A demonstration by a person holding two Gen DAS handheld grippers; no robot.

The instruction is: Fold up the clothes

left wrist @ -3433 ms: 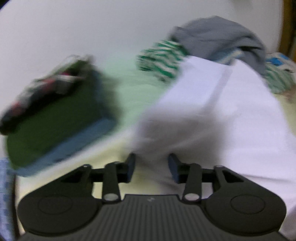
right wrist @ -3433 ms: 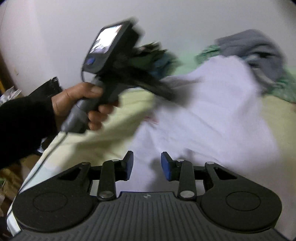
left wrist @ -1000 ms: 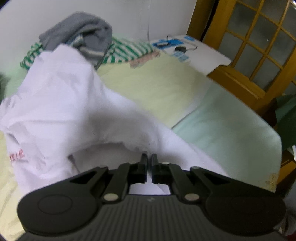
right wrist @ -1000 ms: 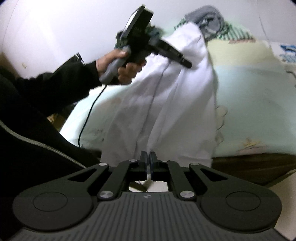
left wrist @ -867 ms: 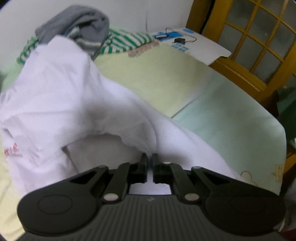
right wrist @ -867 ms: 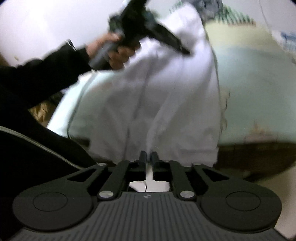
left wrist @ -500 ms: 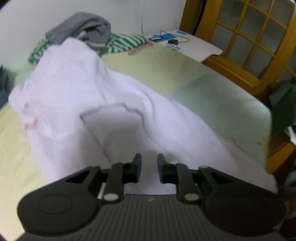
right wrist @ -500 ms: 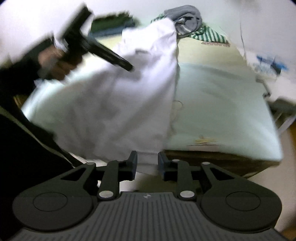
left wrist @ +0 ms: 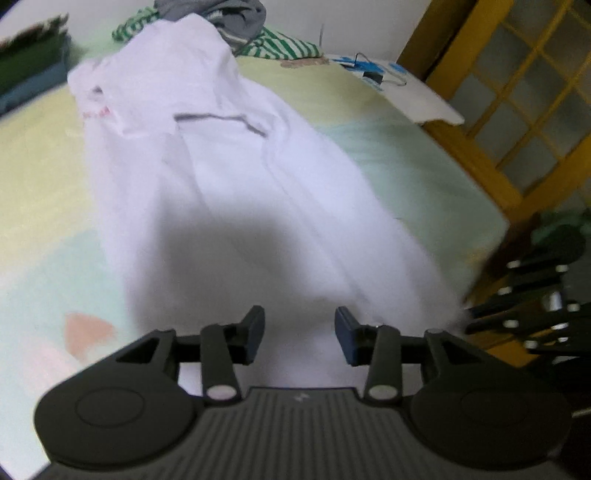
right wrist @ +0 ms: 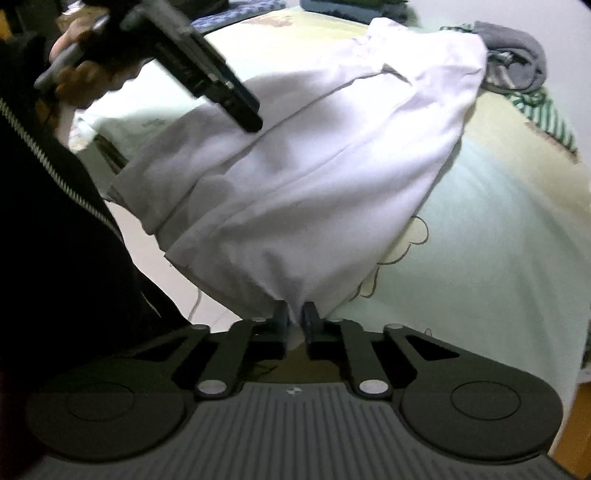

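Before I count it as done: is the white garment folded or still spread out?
Spread: the white garment lies long over the bed, its hem bunched between the closing right gripper.

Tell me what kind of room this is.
Most likely a bedroom. A bed with a pale green and yellow sheet fills the view, clothes are piled at its far end with a white shirt spread across it, and a wooden glazed door stands beside it.

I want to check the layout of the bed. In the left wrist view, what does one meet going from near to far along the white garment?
Left hand-held gripper → white garment → grey clothing heaped at the garment's far end.
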